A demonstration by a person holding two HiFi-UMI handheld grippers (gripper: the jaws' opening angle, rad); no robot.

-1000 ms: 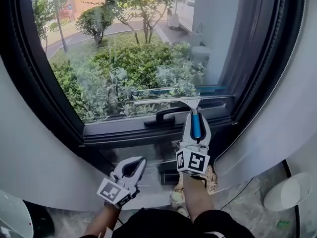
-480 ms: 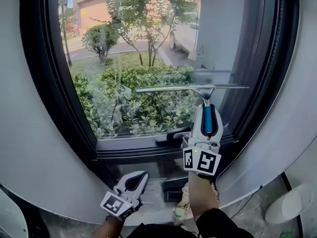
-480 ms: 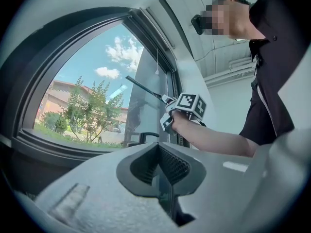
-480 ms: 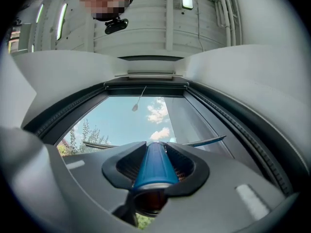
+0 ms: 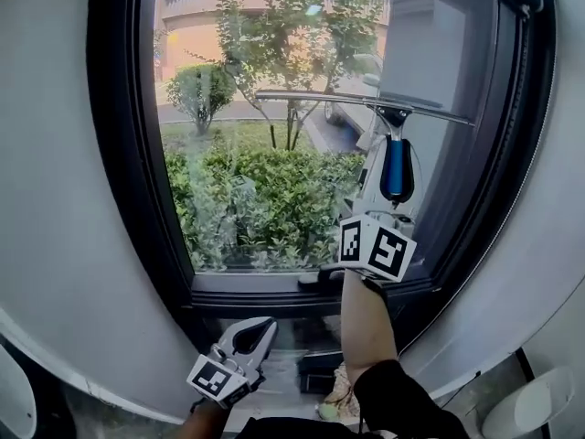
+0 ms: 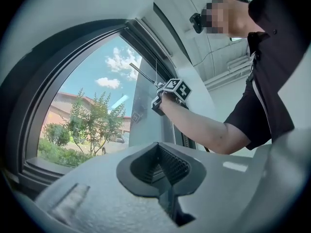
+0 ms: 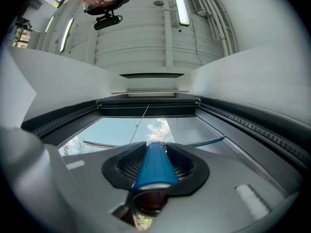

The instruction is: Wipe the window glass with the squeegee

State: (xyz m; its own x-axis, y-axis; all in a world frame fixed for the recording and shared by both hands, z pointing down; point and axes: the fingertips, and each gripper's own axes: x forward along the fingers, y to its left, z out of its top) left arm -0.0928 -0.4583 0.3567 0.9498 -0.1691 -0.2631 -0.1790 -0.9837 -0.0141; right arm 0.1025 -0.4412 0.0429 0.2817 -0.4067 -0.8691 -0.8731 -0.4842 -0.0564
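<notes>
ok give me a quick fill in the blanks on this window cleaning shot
The right gripper is shut on the squeegee's ____ handle.
The left gripper is shut and holds ____.
The left gripper hangs ____ the window sill.
Missing words: blue; nothing; below.

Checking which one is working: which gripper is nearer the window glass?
Right. The right gripper is raised by the window glass, holding the squeegee; the left gripper hangs low, below the sill.
</notes>
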